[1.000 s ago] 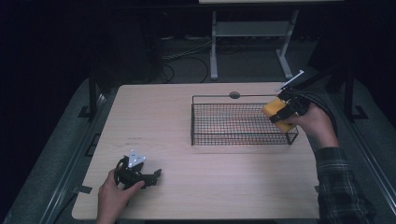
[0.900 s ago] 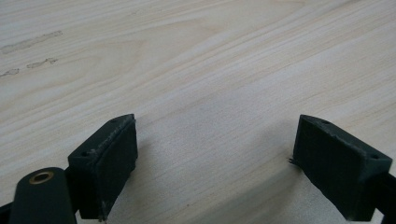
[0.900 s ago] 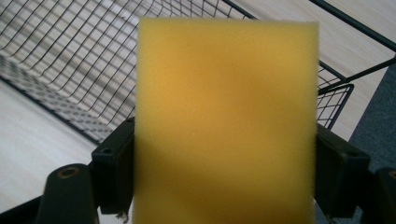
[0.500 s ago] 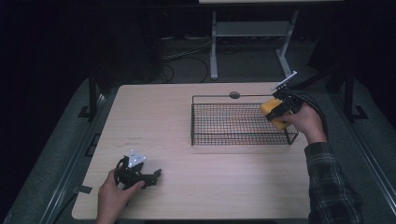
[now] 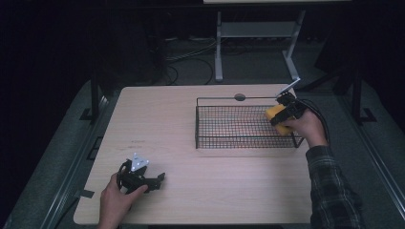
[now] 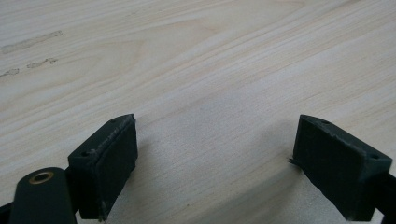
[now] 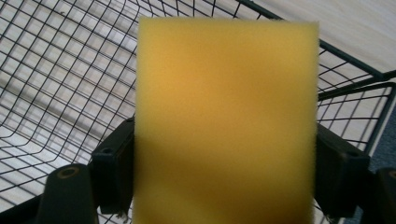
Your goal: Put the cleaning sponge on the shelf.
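At the near left corner of the table (image 5: 191, 157), the left gripper (image 5: 155, 180) is being rested on the bare wood by the person's left hand (image 5: 114, 202). Its grey three-cornered plate (image 5: 139, 163) is being shown on top in the high view. In the left gripper view its pads (image 6: 109, 161) are being held wide apart, with nothing between them, just light wood grain and a couple of faint marks (image 6: 30, 41) farther up the board.

Farther back, right of centre, a black wire basket (image 5: 205, 121) is being seen standing on the table, its long side running across. Just behind its back rim, a small dark round spot (image 5: 239, 97) is being seen in the tabletop.

At the basket's right end, a yellow sponge (image 5: 274, 114) is being clamped by the right gripper (image 5: 282, 114), which is being carried by the right hand (image 5: 308, 129) in a plaid sleeve (image 5: 332, 186). In the right gripper view the sponge (image 7: 226, 121) is being pinched on both sides by the black pads (image 7: 114, 168), upright, jaws fairly wide around it. The sponge is being held over the basket's right end, with mesh floor and right wall (image 7: 355, 88) being seen behind it; whether it is touching the mesh cannot be told.

Beyond the table, a grey stand (image 5: 258, 33) and loose cables (image 5: 191, 52) are being seen on the dark floor.
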